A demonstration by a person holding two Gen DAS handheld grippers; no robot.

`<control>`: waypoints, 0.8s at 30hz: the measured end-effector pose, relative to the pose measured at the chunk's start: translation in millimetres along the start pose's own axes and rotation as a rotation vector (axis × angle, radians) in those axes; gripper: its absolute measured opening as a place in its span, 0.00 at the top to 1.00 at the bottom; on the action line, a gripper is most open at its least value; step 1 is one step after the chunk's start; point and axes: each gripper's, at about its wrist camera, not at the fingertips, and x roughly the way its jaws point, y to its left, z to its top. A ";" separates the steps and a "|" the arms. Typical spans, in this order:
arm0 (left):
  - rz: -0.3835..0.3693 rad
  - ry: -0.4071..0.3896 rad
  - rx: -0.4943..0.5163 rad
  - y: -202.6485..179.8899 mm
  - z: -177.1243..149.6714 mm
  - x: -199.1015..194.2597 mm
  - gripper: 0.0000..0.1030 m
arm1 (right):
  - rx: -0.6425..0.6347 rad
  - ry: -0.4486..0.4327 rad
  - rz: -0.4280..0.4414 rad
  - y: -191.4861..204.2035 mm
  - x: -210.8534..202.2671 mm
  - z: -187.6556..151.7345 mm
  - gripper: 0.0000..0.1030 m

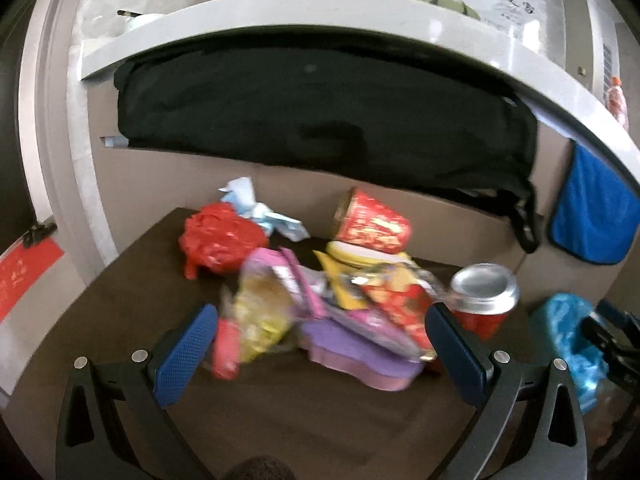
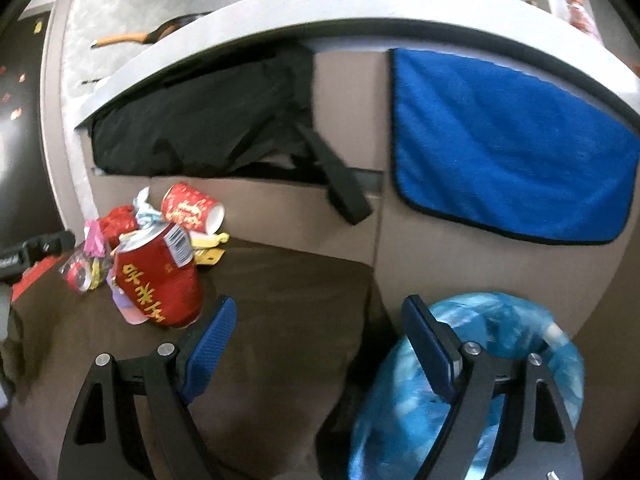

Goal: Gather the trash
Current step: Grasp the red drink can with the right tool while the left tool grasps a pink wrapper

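A heap of trash lies on a dark brown table (image 1: pixel 280 420): a red plastic bag (image 1: pixel 218 240), crumpled tissue (image 1: pixel 260 210), a red paper cup (image 1: pixel 372 222) on its side, snack wrappers (image 1: pixel 320 300), a purple-pink box (image 1: pixel 360 356) and a red can (image 1: pixel 482 300). My left gripper (image 1: pixel 320 344) is open, its jaws spread around the near wrappers, holding nothing. My right gripper (image 2: pixel 318 332) is open and empty over the table's right edge, with the red can (image 2: pixel 160 276) to its left and the bin with a blue liner (image 2: pixel 472 384) under its right finger.
A white counter (image 1: pixel 320 12) overhangs the table, with a black bag (image 1: pixel 320 112) stuffed beneath it. A blue cloth (image 2: pixel 512 144) hangs from the counter edge at the right. A beige cabinet front (image 2: pixel 344 120) stands behind the table. The bin also shows in the left wrist view (image 1: pixel 568 340).
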 end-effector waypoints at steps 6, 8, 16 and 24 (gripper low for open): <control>-0.045 0.046 -0.088 29.4 8.2 34.6 0.06 | -0.047 0.027 0.029 20.0 9.8 -1.6 0.20; -0.042 0.076 -0.123 34.2 12.1 49.8 0.12 | -0.052 0.038 0.041 25.0 11.8 -3.0 0.20; -0.129 0.150 -0.174 40.1 10.2 65.4 0.72 | -0.091 0.038 0.218 57.5 13.3 5.0 0.20; -0.120 0.077 -0.128 45.8 2.0 13.9 0.79 | -0.193 0.033 0.297 111.2 45.8 26.9 0.20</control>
